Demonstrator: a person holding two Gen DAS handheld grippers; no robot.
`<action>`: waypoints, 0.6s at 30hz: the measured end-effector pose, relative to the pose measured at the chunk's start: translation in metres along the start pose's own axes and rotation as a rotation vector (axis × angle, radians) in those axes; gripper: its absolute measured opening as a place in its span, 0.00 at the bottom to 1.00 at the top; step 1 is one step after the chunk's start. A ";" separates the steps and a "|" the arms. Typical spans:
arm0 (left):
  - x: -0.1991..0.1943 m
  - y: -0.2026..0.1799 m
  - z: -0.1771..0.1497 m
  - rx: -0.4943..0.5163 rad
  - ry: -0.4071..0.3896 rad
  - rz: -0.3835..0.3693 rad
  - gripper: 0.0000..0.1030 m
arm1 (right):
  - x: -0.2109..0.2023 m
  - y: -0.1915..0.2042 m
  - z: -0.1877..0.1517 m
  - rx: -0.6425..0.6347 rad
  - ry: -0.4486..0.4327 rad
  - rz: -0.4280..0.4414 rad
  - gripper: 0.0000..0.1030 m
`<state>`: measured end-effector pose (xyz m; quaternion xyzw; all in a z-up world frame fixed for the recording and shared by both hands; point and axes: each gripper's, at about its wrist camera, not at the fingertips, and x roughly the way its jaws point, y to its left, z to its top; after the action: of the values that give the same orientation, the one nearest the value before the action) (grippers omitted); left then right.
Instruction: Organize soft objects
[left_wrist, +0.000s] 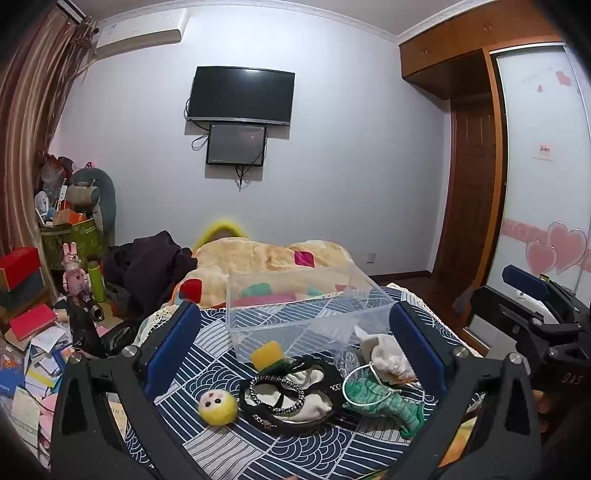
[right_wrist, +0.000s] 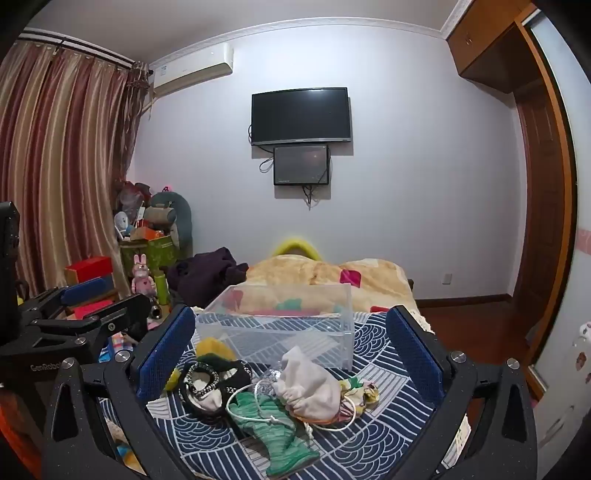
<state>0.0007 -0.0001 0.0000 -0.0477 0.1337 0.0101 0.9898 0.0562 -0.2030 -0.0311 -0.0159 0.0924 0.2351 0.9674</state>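
Soft things lie on the blue patterned bedspread (left_wrist: 229, 439): a yellow plush ball (left_wrist: 218, 406), a black and white beaded pouch (left_wrist: 291, 395), a green knitted piece (left_wrist: 388, 402), a cream drawstring bag (left_wrist: 384, 354) and a yellow-green sponge (left_wrist: 267, 354). A clear plastic box (left_wrist: 306, 310) stands behind them. My left gripper (left_wrist: 295, 332) is open above the pile. My right gripper (right_wrist: 291, 339) is open over the same pile, with the cream bag (right_wrist: 310, 387), the green piece (right_wrist: 273, 424) and the pouch (right_wrist: 210, 384) between its fingers. The box (right_wrist: 277, 321) holds nothing that I can make out.
A beige blanket (left_wrist: 266, 262) and dark clothes (left_wrist: 147, 266) lie at the bed's far end. Boxes, books and toys (left_wrist: 44, 325) crowd the floor at left. A wardrobe (left_wrist: 539, 166) stands at right. The right gripper's body (left_wrist: 535, 314) shows at the left view's right edge.
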 end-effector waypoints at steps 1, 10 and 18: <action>0.000 0.000 0.000 0.003 -0.002 0.002 1.00 | 0.000 0.000 0.000 0.000 0.000 -0.001 1.00; 0.000 -0.008 0.010 0.010 -0.011 -0.009 1.00 | 0.000 0.001 0.000 -0.004 0.005 0.000 1.00; -0.002 -0.007 0.004 0.020 -0.025 -0.014 1.00 | -0.003 0.003 0.002 -0.007 -0.002 0.001 1.00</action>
<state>0.0000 -0.0066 0.0053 -0.0388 0.1209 0.0026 0.9919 0.0520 -0.2014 -0.0283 -0.0191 0.0907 0.2360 0.9673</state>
